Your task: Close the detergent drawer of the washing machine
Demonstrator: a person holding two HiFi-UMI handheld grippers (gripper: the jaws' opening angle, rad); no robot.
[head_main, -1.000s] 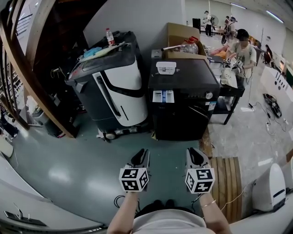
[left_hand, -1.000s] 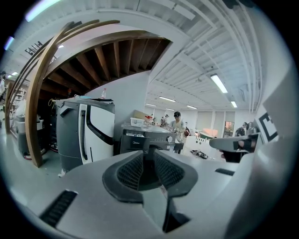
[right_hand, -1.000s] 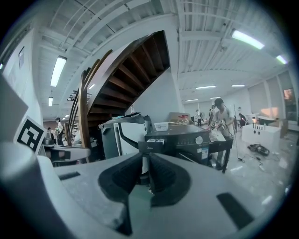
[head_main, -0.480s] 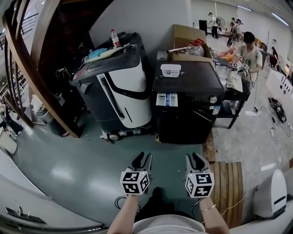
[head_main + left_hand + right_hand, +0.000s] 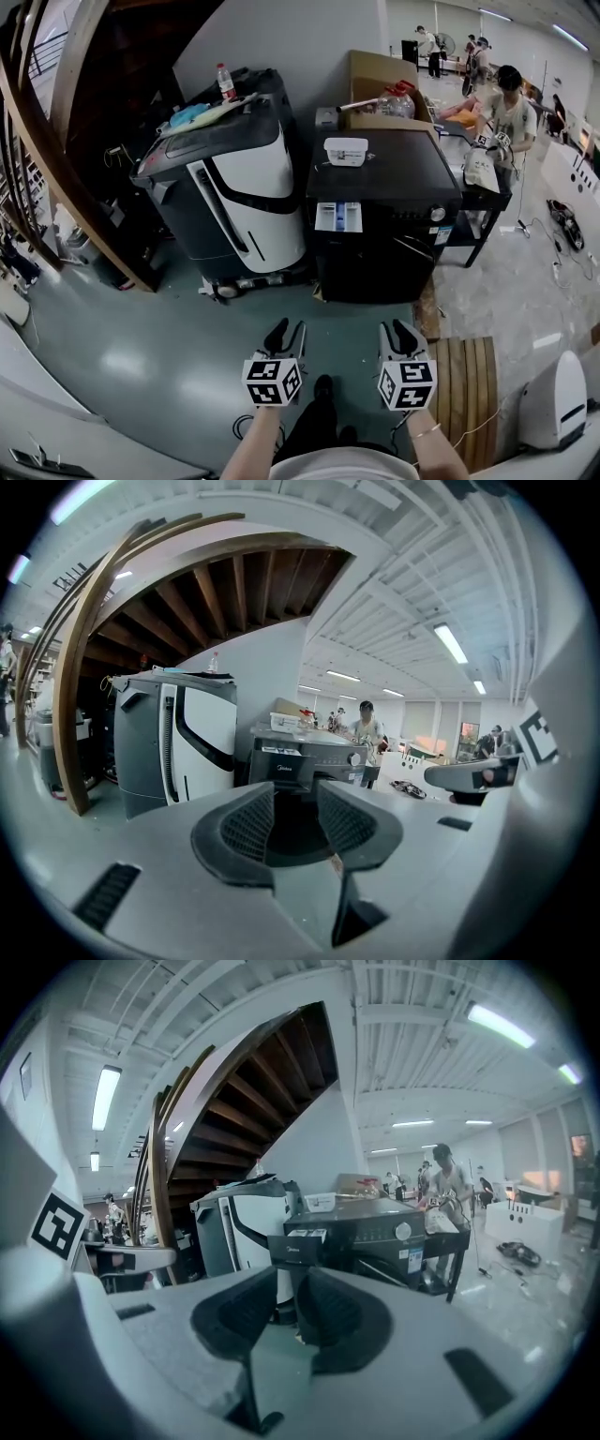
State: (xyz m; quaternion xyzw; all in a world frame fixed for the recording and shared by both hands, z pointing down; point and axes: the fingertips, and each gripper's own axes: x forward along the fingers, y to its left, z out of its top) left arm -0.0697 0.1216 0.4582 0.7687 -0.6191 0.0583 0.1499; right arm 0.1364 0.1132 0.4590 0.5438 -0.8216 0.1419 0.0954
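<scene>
Left claw (image 5: 288,329) just opening, empty, level beside right claw (image 5: 398,329)

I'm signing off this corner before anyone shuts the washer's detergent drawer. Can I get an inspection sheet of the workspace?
Surface: glossy grey-green floor.
Job's things: black washing machine; its detergent drawer stands pulled out.
Clutter: white box on the washing machine; cardboard box behind it; bottle on the grey-and-white machine alongside.
Grippers: left gripper open, its jaws have just been opening, nothing between them; right gripper slightly open, empty; both short of the drawer.
Cables: black cable by the person's feet; cables on the floor at right.
Surroundings: wooden staircase at left; person at right; slatted wooden board on the floor.
</scene>
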